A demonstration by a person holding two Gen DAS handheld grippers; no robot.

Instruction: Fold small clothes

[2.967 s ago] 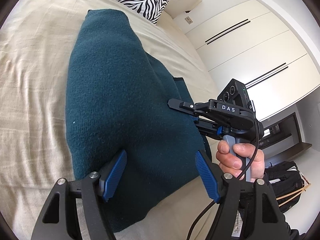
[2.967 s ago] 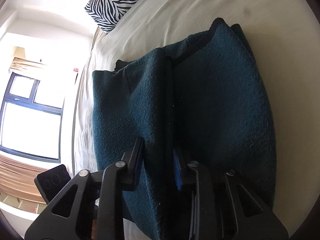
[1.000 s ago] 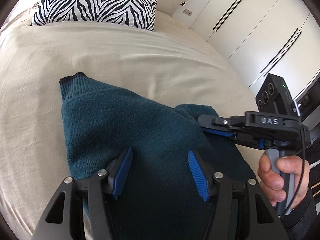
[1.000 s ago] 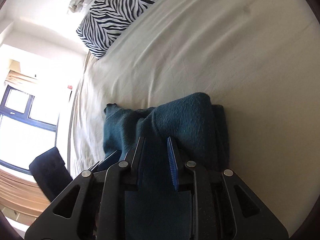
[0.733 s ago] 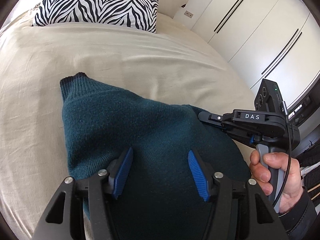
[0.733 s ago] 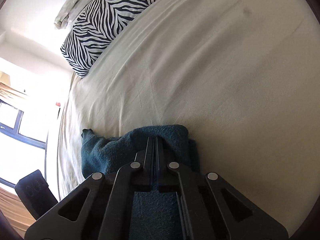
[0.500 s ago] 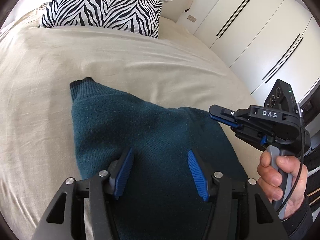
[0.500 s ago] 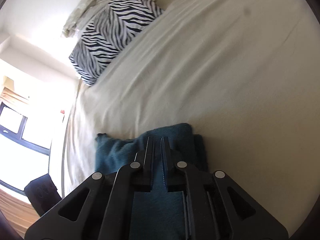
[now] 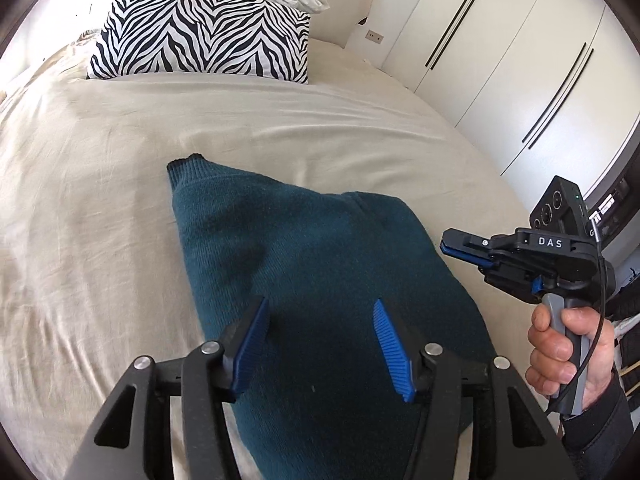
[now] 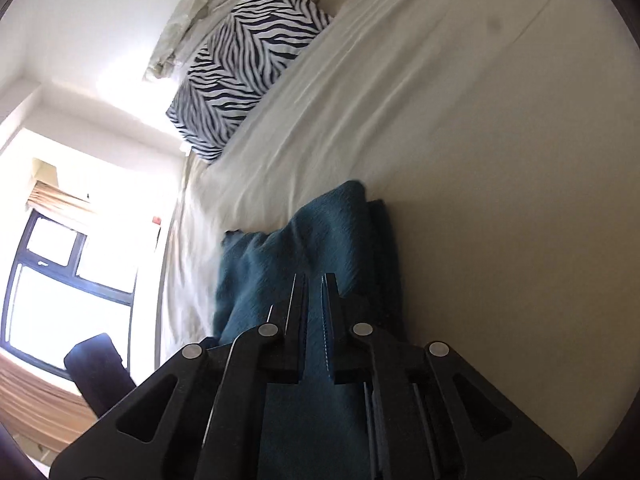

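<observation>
Left wrist view: a beige bed (image 9: 120,200) fills the scene beyond the jaws, and on it, directly under and ahead of the spread jaws, lies a folded teal sweater (image 9: 312,264) whose ribbed dark edge points away toward a zebra-striped pillow (image 9: 200,36) far past the fingertips. White wardrobe doors (image 9: 500,60) stand off to the right of the jaws. The left gripper (image 9: 320,338) is released, its blue pads apart above the knit with nothing pinched between them. To the right of the jaws, a hand (image 9: 568,354) holds the right gripper (image 9: 448,244) by its grey handle, its tips beside the sweater's right edge and clear of the cloth. In the right wrist view, the same teal sweater (image 10: 304,256) sits just past the jaws on the bed (image 10: 480,160), the pillow (image 10: 248,64) far ahead to the upper left. The right gripper (image 10: 314,284) is clenched, only a thin slit left, gripping nothing.
</observation>
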